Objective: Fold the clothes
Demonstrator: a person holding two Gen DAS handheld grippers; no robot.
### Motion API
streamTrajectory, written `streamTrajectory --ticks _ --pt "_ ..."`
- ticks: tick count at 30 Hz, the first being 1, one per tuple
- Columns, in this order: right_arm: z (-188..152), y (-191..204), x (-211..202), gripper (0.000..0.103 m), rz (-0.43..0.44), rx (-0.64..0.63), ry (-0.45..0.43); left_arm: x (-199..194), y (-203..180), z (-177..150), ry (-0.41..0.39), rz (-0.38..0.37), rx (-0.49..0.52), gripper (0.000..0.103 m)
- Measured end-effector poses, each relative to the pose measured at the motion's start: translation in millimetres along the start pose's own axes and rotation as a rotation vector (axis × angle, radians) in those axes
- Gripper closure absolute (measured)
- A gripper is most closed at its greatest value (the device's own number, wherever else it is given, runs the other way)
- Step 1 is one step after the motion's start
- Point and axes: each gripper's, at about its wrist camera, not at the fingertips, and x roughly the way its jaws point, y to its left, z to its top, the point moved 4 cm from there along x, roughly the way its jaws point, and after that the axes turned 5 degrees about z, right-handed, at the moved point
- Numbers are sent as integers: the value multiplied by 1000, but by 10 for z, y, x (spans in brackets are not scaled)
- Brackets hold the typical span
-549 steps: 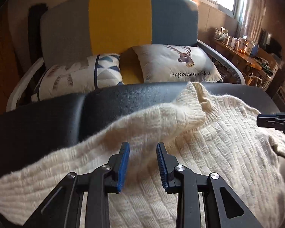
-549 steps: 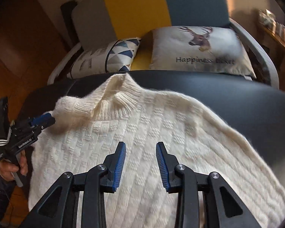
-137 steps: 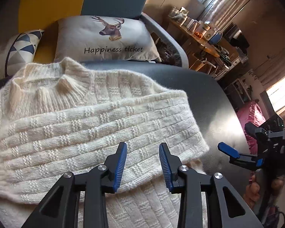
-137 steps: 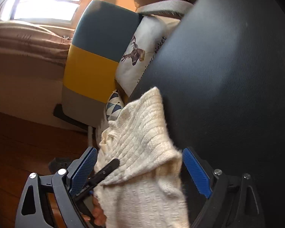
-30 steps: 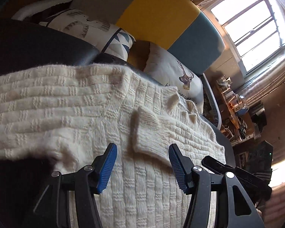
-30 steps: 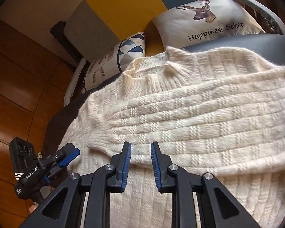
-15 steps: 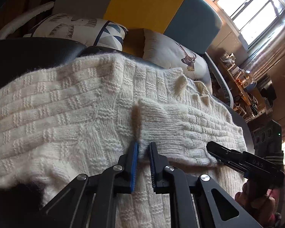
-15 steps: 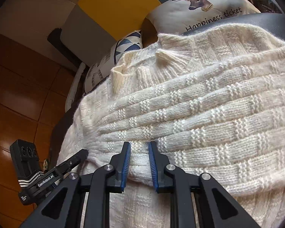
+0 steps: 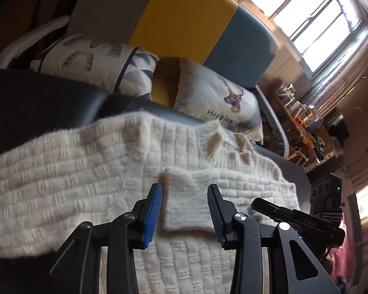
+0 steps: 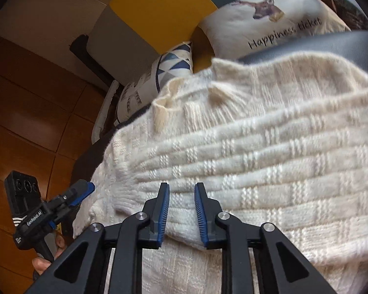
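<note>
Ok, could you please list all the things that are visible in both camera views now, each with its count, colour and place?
sweater: one, cream knit, spread on the dark surface, a sleeve folded across the body
sleeve cuff: one, cream, between the open left fingers
padded surface: one, black, under the sweater
sofa: one, grey, yellow and teal, behind the surface
deer cushion: one, white, on the sofa's teal side
triangle-pattern cushion: one, white and blue, on the sofa's grey side
window: one, bright, far wall
cluttered shelf: one, wooden, below the window
floor: wooden, brown
left gripper: black with blue pads, open
right gripper: black with blue pads, open around a sweater fold
hand: one, on the left gripper's handle
</note>
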Motion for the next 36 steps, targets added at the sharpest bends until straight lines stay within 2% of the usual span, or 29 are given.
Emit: streamTrajectory --ticks 4,9,11,12,15,18,19,20,23,25,28,31,36 --pt "329 12 -54 81 -60 -60 -50 256 -249 261 -11 23 73 61" --pt "681 -166 194 81 -131 -56 -31 851 -350 382 82 102 99 61" --pt "737 -293 312 81 -201 -36 -7 1087 -390 431 120 134 110 61" --pt "756 -354 351 87 -223 -24 -2 1194 -385 436 135 162 111 61" --pt "755 -486 339 89 -205 16 -29 1268 -353 428 112 210 118 61" --pt "720 -460 262 86 -185 20 -53 1159 -304 427 99 175 65 56" --pt "699 -412 204 85 -190 8 -68 1089 -260 420 91 163 35 51" --pt "661 -356 144 79 -184 -2 -80 987 -183 405 75 156 -7 48" --pt "448 -152 -34 75 -112 -12 -97 576 99 295 17 119 -120 45" --pt "206 -37 -111 71 -68 -3 -84 229 374 153 -21 124 -184 44" --pt "-262 94 -164 67 -37 -4 -37 -381 976 -131 -95 146 -312 37" --pt "-757 178 -182 66 -52 -13 10 -1036 1771 -454 -156 185 -469 33" --pt "-1339 290 -248 66 -77 -8 27 -2111 3107 -1155 -254 177 -798 30"
